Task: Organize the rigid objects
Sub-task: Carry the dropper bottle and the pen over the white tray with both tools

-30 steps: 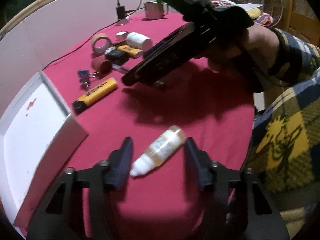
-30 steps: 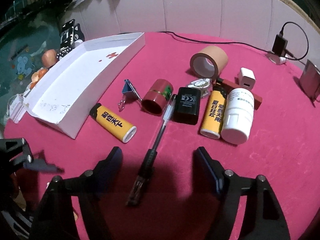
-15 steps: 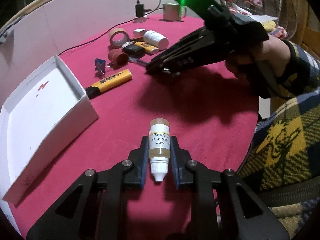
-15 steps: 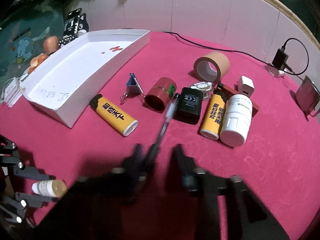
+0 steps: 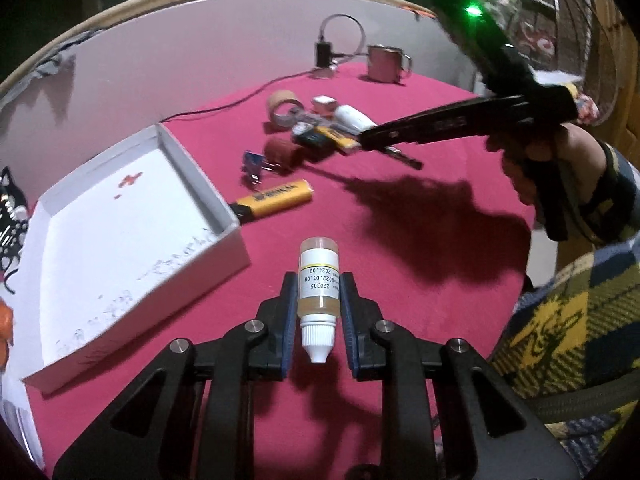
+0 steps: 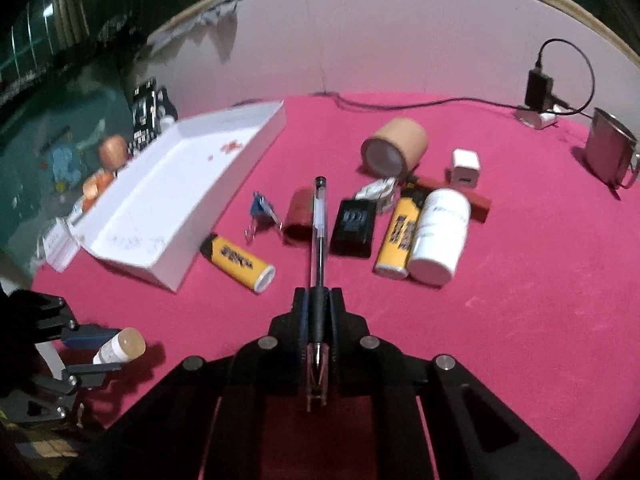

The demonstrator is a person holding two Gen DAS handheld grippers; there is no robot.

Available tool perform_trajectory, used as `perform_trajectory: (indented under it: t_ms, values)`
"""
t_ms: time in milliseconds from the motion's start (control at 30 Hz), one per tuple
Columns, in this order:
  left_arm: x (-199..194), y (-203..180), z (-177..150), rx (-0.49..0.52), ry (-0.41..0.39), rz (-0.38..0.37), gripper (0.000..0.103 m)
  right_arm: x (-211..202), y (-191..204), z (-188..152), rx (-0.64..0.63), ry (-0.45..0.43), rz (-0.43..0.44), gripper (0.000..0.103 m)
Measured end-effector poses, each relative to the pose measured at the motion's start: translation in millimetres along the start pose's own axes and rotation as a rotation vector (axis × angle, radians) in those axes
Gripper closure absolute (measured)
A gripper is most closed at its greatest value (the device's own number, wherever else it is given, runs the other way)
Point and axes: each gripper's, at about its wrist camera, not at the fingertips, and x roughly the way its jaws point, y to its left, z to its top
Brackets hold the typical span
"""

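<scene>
My left gripper (image 5: 318,286) is shut on a small dropper bottle (image 5: 319,280) with a white cap, held above the red tablecloth; it also shows in the right wrist view (image 6: 120,346). My right gripper (image 6: 319,300) is shut on a clear pen (image 6: 318,232), lifted off the cloth; in the left wrist view the right gripper (image 5: 372,138) holds it over the pile. A white open box (image 5: 120,236) lies left of the left gripper and also shows in the right wrist view (image 6: 176,184).
On the red cloth lie a yellow lighter (image 6: 238,258), a blue binder clip (image 6: 260,212), a red cylinder (image 6: 298,214), a black adapter (image 6: 354,224), a second yellow lighter (image 6: 398,238), a white bottle (image 6: 440,236), a tape roll (image 6: 394,150), a white charger (image 6: 464,166) and a metal mug (image 6: 610,152).
My left gripper closed on the dropper bottle and lifted it. My right gripper closed on the pen and raised it off the cloth.
</scene>
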Motion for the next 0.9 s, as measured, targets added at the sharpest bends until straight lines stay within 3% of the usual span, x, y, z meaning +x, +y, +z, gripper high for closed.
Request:
perform_trajectory:
  t_ms: [267,900]
  values:
    - [-11,18,5,-0.064,-0.038,0.061,0.083,-18,-3,12,0.028,-0.063,0.021,0.095]
    - [-44,68,6,-0.261,-0.137,0.207,0.083,-34,10,43,0.004,-0.113,0.066,0.095]
